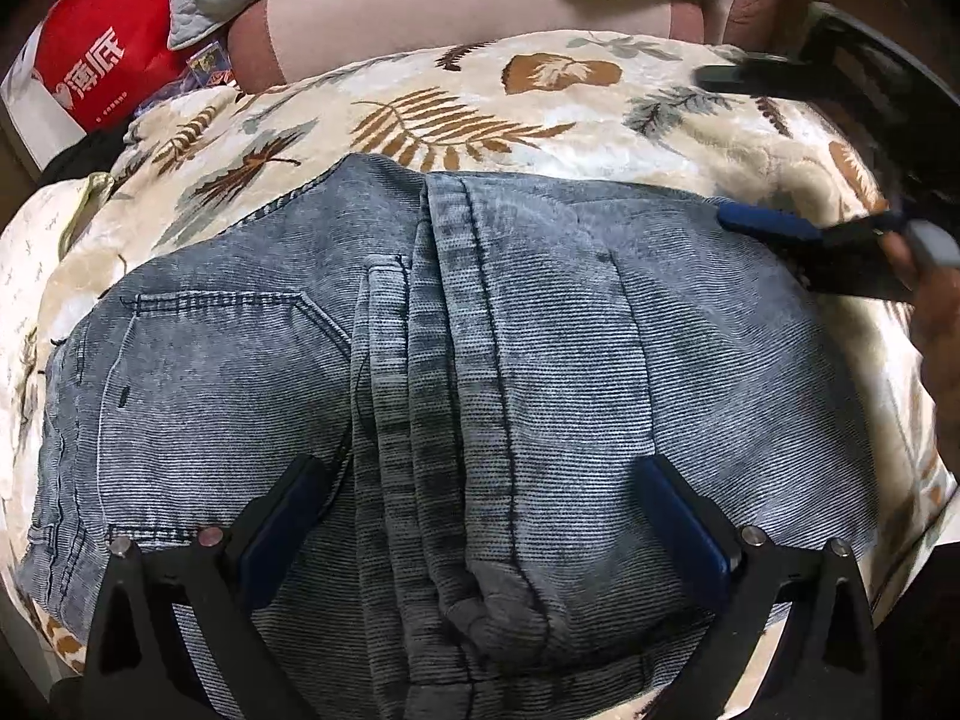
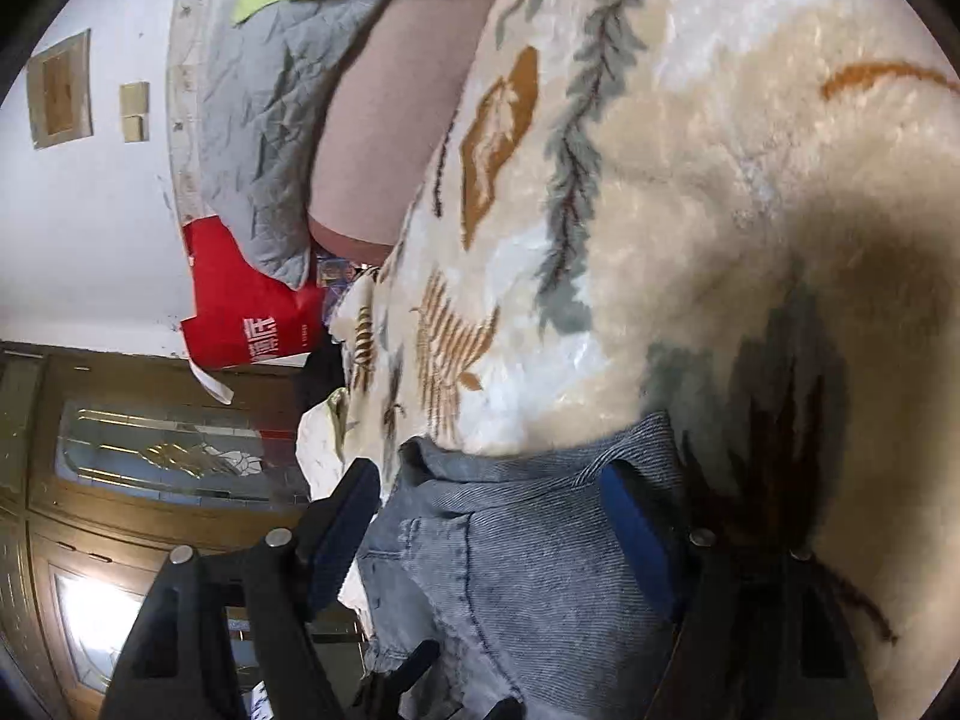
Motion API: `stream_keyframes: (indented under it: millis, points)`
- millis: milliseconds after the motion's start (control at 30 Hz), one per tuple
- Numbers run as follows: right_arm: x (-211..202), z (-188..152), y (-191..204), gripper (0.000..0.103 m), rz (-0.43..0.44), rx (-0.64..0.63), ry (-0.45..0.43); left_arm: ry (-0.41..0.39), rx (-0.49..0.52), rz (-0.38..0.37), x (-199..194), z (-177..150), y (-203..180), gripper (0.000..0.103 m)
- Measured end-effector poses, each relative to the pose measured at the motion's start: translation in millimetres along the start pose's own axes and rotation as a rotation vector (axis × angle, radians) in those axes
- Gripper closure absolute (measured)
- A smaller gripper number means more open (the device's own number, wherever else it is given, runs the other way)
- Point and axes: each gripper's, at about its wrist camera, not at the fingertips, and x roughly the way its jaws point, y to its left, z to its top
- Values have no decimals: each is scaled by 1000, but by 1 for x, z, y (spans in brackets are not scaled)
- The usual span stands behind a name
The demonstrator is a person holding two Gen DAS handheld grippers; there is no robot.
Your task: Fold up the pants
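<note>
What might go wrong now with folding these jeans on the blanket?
1. The right tongs stand open around the jeans edge; closing may also pinch the blanket.
2. The left tongs straddle the thick middle seam, open; a grip there may slip or bunch the fold.

Lower part of the pants behind the left gripper; right gripper motion-blurred.
</note>
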Motion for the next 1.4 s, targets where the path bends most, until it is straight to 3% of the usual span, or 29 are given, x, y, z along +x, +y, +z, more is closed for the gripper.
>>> stream_keyframes:
  millis: [133,233,333,367,533,667,733,767,833,967,1033,1100,1133,1167,1400]
  points:
    - [-33,-36,24,24,36,-82,17,-43,-38,-30,-18,-3,8,0]
    - [-50,-76,22,23,38,-82,33,-92,-33,-2,-29,-7,10,0]
    - [-33,-104,1,23,-10,-28,94,-30,-18,18,-15,-7,11,0]
    - [-26,-109,-9,23,-38,-6,120,-27,-33,16,-14,-5,13,0]
    - [-60,-116,-1,23,88,2,28,-113,-67,-4,-36,18,20,0]
    - [-68,-128,-15,23,87,49,29,-80,4,0,-21,45,-1,0]
    - [-55,-132,-29,23,56,84,68,-24,46,55,3,51,-12,0]
    - [-57,-132,-30,23,66,91,58,12,62,98,15,50,-15,0]
    - [-65,-127,-22,23,72,76,62,55,44,97,31,48,-12,0]
    - [-74,-105,2,23,79,-7,21,41,26,76,30,46,-7,0]
    - [-58,-85,9,23,72,-7,3,45,14,64,31,47,-4,0]
    - [-43,-73,-3,22,52,10,23,48,0,49,33,47,-2,0]
    - [-28,-70,-15,23,-19,52,55,49,0,47,33,46,-1,0]
    - [-22,-69,-23,24,-28,76,60,47,2,44,33,46,0,0]
    - [-35,-45,22,23,6,-30,24,43,-6,23,35,47,2,0]
